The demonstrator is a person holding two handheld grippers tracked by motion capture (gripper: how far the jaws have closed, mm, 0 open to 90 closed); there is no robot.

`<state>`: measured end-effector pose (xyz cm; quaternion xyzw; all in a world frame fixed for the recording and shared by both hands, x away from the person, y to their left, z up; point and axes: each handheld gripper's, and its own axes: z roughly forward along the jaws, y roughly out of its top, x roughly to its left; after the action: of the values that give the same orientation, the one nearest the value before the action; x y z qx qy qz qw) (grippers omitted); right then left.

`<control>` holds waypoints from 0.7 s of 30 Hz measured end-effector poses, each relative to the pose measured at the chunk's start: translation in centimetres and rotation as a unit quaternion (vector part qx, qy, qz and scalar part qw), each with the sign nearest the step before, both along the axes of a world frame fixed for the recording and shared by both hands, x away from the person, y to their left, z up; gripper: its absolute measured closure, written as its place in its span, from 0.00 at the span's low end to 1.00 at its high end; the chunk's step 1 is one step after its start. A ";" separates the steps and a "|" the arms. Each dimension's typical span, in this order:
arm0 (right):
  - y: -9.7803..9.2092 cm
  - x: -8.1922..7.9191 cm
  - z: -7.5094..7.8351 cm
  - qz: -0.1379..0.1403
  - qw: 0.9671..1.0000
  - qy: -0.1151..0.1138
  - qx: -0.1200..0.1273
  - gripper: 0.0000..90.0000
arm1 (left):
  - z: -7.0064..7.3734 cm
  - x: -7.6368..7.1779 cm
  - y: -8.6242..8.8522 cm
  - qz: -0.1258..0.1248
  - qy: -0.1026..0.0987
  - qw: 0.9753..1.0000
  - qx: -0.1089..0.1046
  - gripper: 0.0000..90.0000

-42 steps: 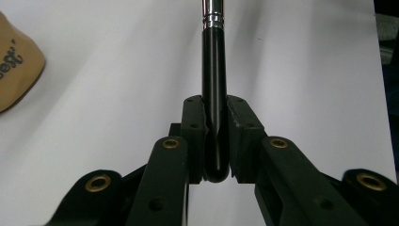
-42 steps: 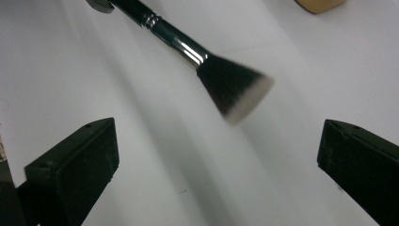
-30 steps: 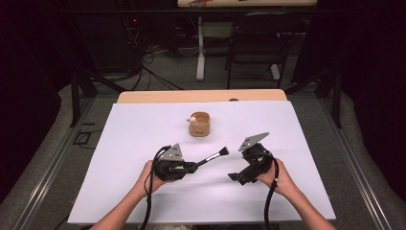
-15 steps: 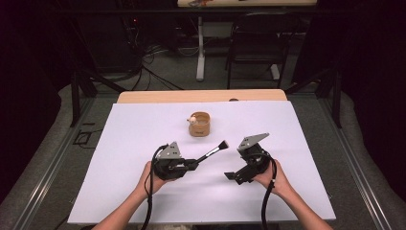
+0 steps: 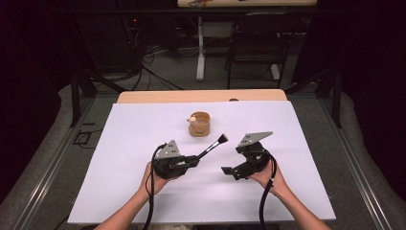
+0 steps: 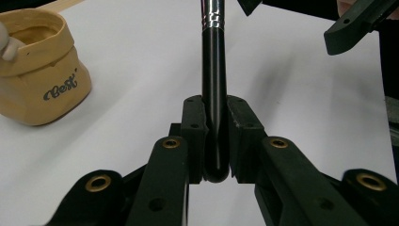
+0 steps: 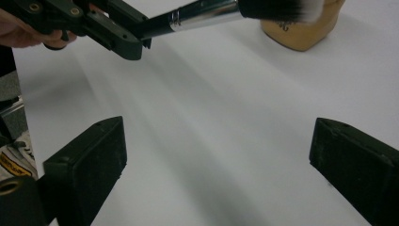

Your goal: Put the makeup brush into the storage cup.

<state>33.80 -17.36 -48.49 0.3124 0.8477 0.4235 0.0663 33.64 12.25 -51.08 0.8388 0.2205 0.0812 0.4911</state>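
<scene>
My left gripper (image 5: 191, 161) (image 6: 216, 141) is shut on the black handle of a makeup brush (image 5: 212, 146) (image 6: 214, 89). The brush points up and to the right, its bristles (image 7: 277, 7) near a small tan pouch-shaped cup (image 5: 200, 124) (image 6: 40, 70) that stands mid-table with a pale round object at its rim. My right gripper (image 5: 229, 171) (image 7: 216, 160) is open, held low over the white table cover, its jaws wide apart with nothing between them. In the right gripper view the left gripper (image 7: 94, 23) and the brush cross the top.
A white sheet (image 5: 143, 143) covers the table, with a wooden edge (image 5: 201, 96) at the far side. Beyond the table stand a dark chair (image 5: 258, 43) and a white table leg (image 5: 200, 48) among floor cables.
The right gripper has shifted slightly left and toward the brush. The left gripper has kept its hold on the brush, with little movement.
</scene>
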 end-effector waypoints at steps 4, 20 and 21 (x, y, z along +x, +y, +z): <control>0.2 0.0 0.2 -0.004 1.000 -0.004 0.015 0.09 | 0.0 0.0 0.0 0.001 -0.002 1.000 -0.013 0.88; 1.7 0.4 0.9 -0.023 0.996 -0.011 0.081 0.32 | -0.1 -0.1 -0.6 0.007 -0.012 1.000 -0.012 0.88; 1.7 0.5 0.9 -0.026 0.996 -0.006 0.087 0.33 | -0.1 -0.2 -0.6 0.009 -0.015 1.000 -0.013 0.88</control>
<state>34.26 -15.62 -47.55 0.3361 0.7987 0.4961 0.0552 33.45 11.63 -51.17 0.8292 0.2217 0.0952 0.5042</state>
